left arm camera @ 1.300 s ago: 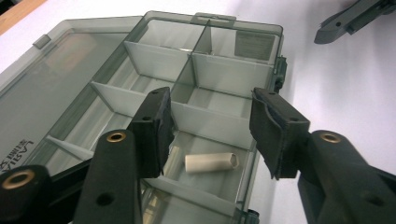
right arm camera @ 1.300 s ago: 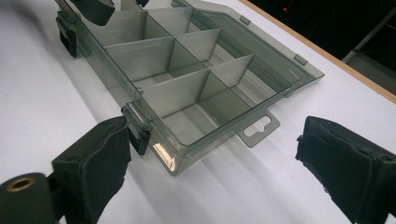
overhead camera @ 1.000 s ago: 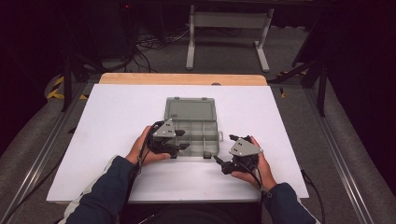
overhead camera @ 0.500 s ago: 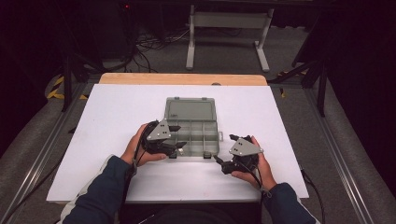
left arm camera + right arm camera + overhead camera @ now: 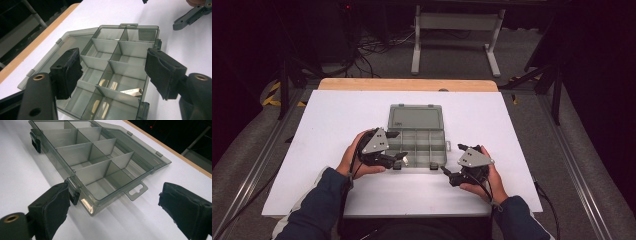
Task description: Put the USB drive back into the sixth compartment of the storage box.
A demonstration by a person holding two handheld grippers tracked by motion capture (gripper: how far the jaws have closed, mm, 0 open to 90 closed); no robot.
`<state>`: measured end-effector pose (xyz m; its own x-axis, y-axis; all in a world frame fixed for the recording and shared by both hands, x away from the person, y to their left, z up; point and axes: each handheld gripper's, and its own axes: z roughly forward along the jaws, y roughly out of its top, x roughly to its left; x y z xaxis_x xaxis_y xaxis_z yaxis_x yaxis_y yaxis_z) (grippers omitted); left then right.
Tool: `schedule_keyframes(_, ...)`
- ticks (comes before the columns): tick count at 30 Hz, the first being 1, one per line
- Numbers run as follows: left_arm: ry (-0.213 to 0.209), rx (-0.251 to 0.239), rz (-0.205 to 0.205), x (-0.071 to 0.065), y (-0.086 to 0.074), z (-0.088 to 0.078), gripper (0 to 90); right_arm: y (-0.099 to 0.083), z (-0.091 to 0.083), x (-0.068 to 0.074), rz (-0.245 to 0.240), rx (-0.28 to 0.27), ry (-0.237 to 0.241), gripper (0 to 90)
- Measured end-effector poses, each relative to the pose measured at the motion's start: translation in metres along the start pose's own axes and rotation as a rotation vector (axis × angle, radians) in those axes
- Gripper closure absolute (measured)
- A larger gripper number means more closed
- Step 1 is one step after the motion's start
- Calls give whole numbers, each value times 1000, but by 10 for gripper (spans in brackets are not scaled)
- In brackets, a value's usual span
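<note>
1. High view: I've got the clear grey compartment box (image 5: 419,142) lying open mid-table on the white board (image 5: 327,125), lid (image 5: 416,117) flat on the far side. My left gripper (image 5: 398,146) sits at the box's left edge, jaws just been opening, nothing between them. Right gripper (image 5: 446,171) rests just off the box's near right corner.
2. Left gripper view: jaws spread wide above the divided tray, pads clear of it, gripping nothing. Small metal pieces (image 5: 131,91) lie in the near compartments; the rest look bare. Right gripper's jaw tip shows at top right.
3. Right gripper view: jaws released, wide apart, w/ nothing held. One pad stands just beside the box's corner latch (image 5: 74,197); can't tell if touching. Hang tab (image 5: 137,190) lies btw the jaws.
</note>
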<state>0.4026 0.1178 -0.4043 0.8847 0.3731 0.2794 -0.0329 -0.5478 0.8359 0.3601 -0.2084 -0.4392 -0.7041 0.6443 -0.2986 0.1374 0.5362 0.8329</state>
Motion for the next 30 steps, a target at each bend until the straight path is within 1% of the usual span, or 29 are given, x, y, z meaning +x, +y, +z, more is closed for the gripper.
schedule_keyframes(2, 10, -1, 6, -1, -2, -3, 283, 0, 0, 0, -1, 0, -1, 95)
schedule_keyframes(5, 14, -5, 4, -1, -4, -6, 272, 0, 0, -1, 0, -1, -3, 95)
schedule_keyframes(12, 39, -17, 4, -2, -9, -14, 256, 0, 0, 0, 2, -3, -3, 97)
schedule_keyframes(15, 54, -9, 4, -2, -11, -17, 250, 1, 0, 0, 2, -3, -2, 98)
schedule_keyframes(19, 73, -4, 18, -4, -13, -21, 246, 1, -1, 0, 2, -7, -8, 101)
schedule_keyframes(22, 84, -13, 25, -5, -14, -24, 245, 1, -1, -1, 3, -8, -10, 101)
schedule_keyframes(23, 85, -18, 19, -6, -15, -25, 239, 1, -1, -1, 3, -9, -11, 102)
schedule_keyframes(27, 109, -23, 23, -9, -19, -28, 224, 1, -1, -1, 1, -10, -12, 102)
schedule_keyframes(30, 116, -37, 17, -10, -22, -31, 211, 1, -1, -1, 7, -13, -9, 106)
